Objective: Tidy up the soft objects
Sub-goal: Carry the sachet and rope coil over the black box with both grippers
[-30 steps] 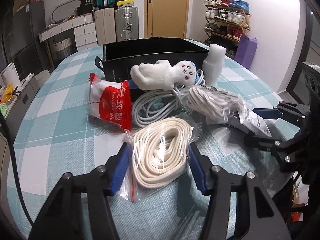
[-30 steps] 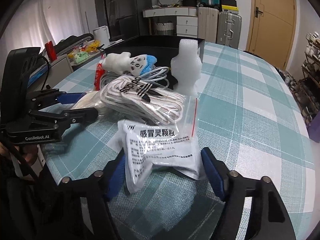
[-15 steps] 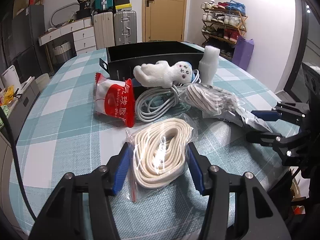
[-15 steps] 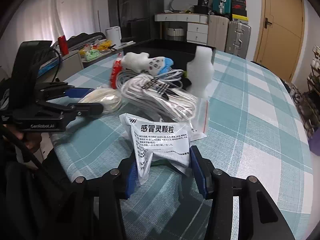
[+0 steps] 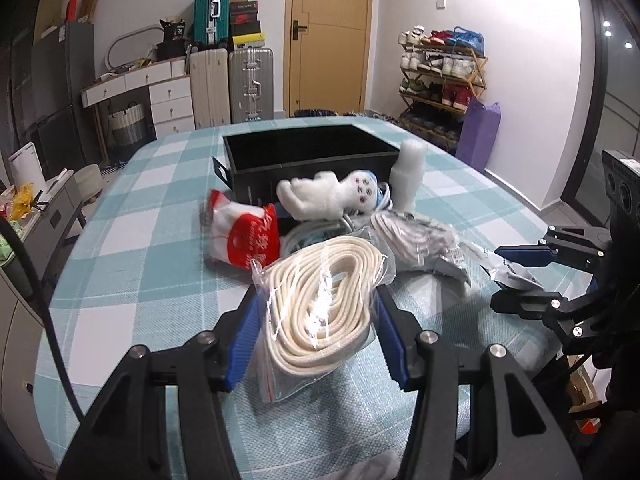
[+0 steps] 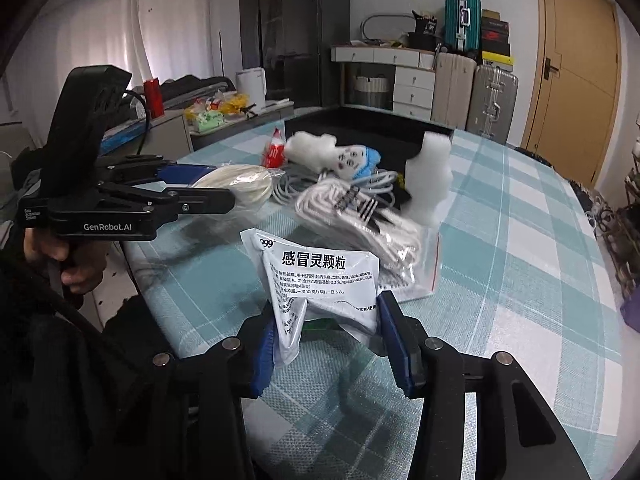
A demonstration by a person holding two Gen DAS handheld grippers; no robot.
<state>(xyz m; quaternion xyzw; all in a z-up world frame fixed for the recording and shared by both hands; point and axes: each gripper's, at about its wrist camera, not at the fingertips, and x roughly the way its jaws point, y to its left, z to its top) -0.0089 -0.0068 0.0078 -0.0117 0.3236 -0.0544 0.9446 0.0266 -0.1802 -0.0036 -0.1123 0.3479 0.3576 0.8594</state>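
Grippers clamped — our left gripper (image 5: 316,328) on the rope bag (image 5: 320,308), right gripper (image 6: 332,336) on the sachet (image 6: 320,280) — we face the black box (image 5: 308,156) straight ahead, beyond the pile.

A checked tablecloth (image 5: 132,240) is spread over the table. Suitcases (image 5: 232,80) (one teal, stacked higher) are lined up against the far wall beside a wooden door (image 5: 330,32), and a shoe rack (image 5: 442,80) is set near a purple bag (image 5: 480,132).
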